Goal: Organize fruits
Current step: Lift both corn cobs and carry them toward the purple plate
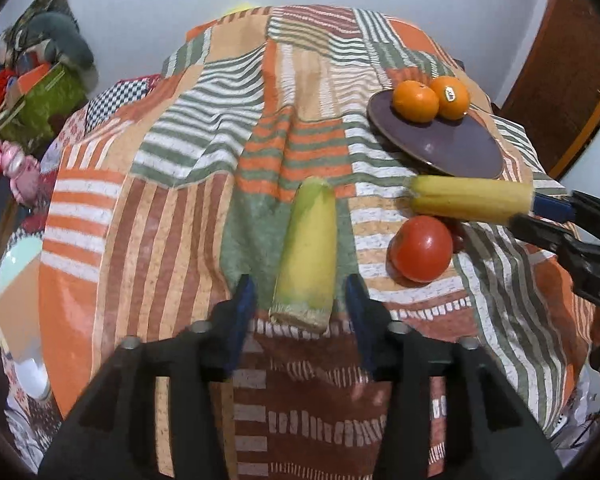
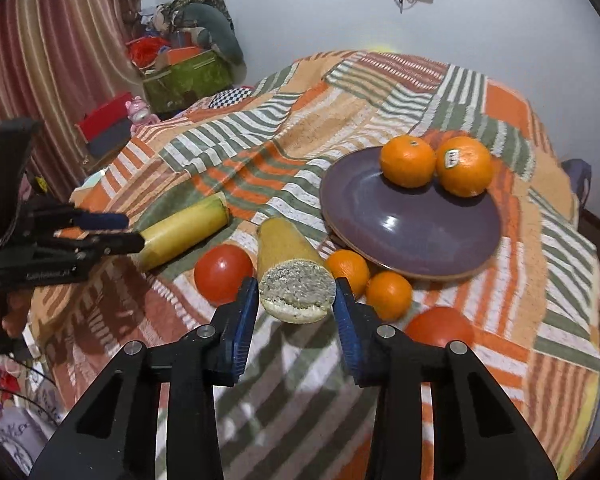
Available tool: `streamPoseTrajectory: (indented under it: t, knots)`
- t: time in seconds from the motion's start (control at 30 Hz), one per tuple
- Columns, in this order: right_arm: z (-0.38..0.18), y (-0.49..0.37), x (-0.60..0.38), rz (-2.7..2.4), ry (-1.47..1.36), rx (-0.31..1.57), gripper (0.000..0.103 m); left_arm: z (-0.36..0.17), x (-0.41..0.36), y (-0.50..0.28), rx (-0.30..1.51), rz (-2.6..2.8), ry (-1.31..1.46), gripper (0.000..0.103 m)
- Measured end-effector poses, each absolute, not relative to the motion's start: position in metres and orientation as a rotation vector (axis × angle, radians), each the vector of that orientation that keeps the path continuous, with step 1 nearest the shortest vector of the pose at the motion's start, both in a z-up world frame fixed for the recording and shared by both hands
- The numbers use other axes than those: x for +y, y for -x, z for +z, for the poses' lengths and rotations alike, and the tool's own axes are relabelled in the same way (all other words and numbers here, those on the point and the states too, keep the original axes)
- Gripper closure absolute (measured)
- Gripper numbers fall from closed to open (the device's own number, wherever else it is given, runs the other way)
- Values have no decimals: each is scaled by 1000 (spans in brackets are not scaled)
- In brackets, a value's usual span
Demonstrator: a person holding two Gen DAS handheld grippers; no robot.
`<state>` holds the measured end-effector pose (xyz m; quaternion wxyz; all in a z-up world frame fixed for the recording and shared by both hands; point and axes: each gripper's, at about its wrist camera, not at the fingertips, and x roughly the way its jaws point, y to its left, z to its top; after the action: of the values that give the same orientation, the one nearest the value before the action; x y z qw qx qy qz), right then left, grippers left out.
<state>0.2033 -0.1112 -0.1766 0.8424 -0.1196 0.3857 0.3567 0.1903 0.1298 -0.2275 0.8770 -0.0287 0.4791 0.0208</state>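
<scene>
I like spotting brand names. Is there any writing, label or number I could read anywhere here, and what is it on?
Nothing can be read for certain.
Sticker on the right orange on the plate: dark marks on white and yellow, too small to read.
Pale lettering on the side of the left hand-held gripper, seen from the right wrist: too blurred to read.
The tablecloth has only stripes, no words.

Striped patchwork cloth [image 2: 260, 136] over table, bearing purple plate [image 2: 412, 232], corn cobs [image 2: 184, 230], tomatoes [image 2: 223, 278], loose oranges [image 2: 388, 295]
</scene>
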Motion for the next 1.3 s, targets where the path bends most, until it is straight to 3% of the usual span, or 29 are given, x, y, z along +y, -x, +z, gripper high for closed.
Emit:
streamPoseTrajectory:
  t: [0.03, 0.23, 0.3, 0.37, 0.87, 1.0, 1.3]
  knots:
    - [-175, -202, -115, 745, 251, 812, 68, -228, 128, -193, 996, 48, 47, 41]
    - [-185, -191, -141, 738, 218, 855, 68, -249, 128, -222, 1055, 64, 34, 41]
    - [-188, -187, -146, 730, 224, 865, 68, -255, 126, -228, 1066, 60, 33, 48]
    - [-193, -185, -154, 721, 219, 883, 68, -262, 125, -233, 1092, 57, 32, 62]
    - [-206, -175, -195, 679, 210, 968, 68, -252, 110, -191, 1123, 12, 52, 65]
    - [-194, -179, -196, 683, 166, 934, 59, -251, 106, -188, 1128, 11, 31, 65]
    - [-207, -205, -168, 682, 217, 948, 59, -259, 104, -211, 1136, -6, 34, 65]
